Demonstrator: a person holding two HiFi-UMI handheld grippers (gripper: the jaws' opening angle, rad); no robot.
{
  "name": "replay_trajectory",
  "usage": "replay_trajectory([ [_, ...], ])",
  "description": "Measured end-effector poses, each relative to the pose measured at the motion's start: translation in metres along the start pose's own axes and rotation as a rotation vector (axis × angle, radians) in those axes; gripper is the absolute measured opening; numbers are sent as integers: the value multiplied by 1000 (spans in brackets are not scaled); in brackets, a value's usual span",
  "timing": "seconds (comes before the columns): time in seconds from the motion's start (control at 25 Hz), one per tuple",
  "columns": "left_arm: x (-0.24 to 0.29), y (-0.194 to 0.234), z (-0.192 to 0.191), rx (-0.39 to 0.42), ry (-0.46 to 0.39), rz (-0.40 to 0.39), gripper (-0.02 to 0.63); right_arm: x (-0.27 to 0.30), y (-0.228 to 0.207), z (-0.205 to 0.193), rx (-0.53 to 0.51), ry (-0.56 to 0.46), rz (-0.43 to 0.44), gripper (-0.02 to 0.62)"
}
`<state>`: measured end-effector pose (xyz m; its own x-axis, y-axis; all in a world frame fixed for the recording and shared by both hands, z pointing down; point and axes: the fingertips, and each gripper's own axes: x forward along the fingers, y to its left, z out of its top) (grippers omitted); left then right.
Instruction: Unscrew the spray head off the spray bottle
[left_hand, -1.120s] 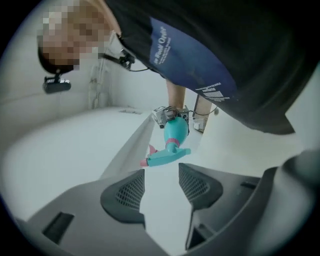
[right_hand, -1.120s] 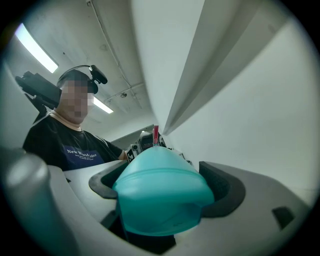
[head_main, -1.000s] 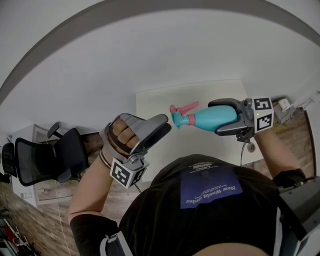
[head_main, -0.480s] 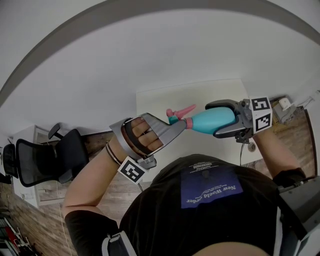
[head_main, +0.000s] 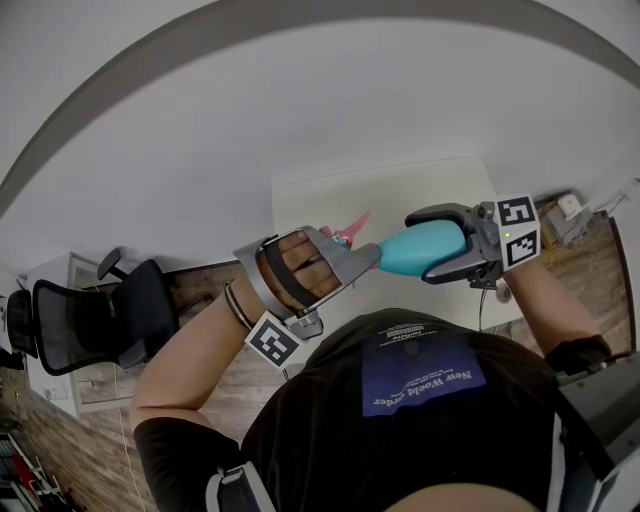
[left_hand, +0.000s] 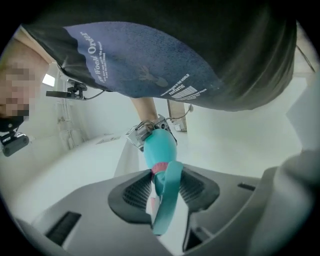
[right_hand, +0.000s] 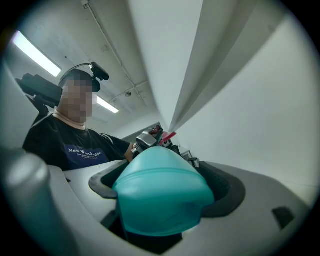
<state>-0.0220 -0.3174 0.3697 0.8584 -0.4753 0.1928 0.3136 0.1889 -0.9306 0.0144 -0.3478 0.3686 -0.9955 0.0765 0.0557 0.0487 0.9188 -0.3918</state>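
Between the jaws of the left gripper (left_hand: 165, 197), the spray head (left_hand: 169, 190) of the spray bottle (left_hand: 160, 144), teal, standing edge-on in the gap. Just closed in from a wider stand to a narrow one, with the dark ribbed pads (left_hand: 132, 192) pressed on both sides of the head. Just beyond the jaw tips, the pink collar (left_hand: 159, 168). Further beyond it, the teal body, running straight away from these jaws toward the other gripper.

Between the jaws of the right gripper (right_hand: 160, 200), the broad bottom end of the same bottle, filling nearly all of the gap. Held wide apart and clamped on the teal body, one jaw on each side. Beyond the tips, past the bottle, a small part of the left gripper.

From the head view, held in the air in front of the chest, over a white table (head_main: 400, 185), lying about level between the two grippers, which stand tip to tip. Head end inside the left jaws, bottom end inside the right jaws. Above the left jaws, the pink trigger (head_main: 352, 224), pointing up and away. Behind the left jaws, under the hand, the left marker cube (head_main: 272, 341). Behind the right jaws, the right marker cube (head_main: 517, 230). Well apart from both jaws, far at the left side, a black office chair (head_main: 90, 315).
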Motion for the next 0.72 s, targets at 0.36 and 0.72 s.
replay_trajectory([
  [0.36,1,-2,-6,-250,-4,-74,146,1,-3,2,-14,-3,-25,446],
  [0.72,1,-6,-7,-795,-74,-232,146,3,-3,6,-139,49,-108,446],
])
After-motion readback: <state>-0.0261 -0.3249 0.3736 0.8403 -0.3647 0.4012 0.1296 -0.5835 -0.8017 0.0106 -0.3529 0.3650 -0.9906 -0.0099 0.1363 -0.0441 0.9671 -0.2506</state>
